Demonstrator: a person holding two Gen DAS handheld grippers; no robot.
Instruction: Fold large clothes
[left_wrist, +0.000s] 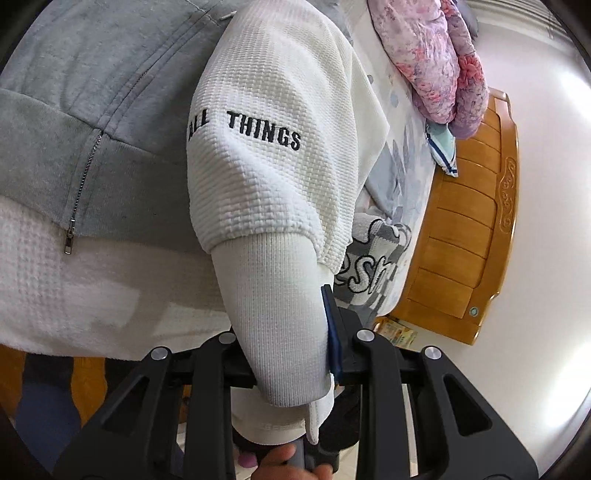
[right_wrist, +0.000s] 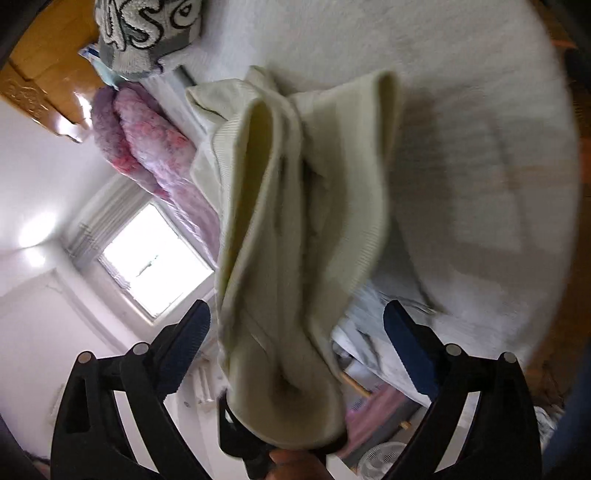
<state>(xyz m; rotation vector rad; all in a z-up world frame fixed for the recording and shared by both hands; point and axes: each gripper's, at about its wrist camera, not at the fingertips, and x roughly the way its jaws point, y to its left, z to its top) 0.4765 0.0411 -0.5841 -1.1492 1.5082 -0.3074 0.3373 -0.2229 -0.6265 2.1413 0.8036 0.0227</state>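
A white waffle-knit sweatshirt (left_wrist: 266, 122) with black "ALL THINGS" lettering fills the left wrist view. My left gripper (left_wrist: 291, 339) is shut on its ribbed cuff (left_wrist: 273, 314); only the blue right fingertip (left_wrist: 328, 317) shows, the other is hidden by cloth. A grey zip hoodie (left_wrist: 92, 92) lies behind the sleeve. In the right wrist view, a bunched cream-white fold of the sweatshirt (right_wrist: 295, 229) hangs between the fingers (right_wrist: 188, 339) of my right gripper (right_wrist: 295, 332), which stand wide apart. The cloth drapes down over the gripper's base.
A bed with a patterned sheet (left_wrist: 402, 147), a pink floral quilt (left_wrist: 439, 62) and a grey-white checked garment (left_wrist: 373, 273) lies beside a wooden headboard (left_wrist: 469, 229). In the right wrist view a window (right_wrist: 151, 254), white walls and a small fan (right_wrist: 380, 458) show.
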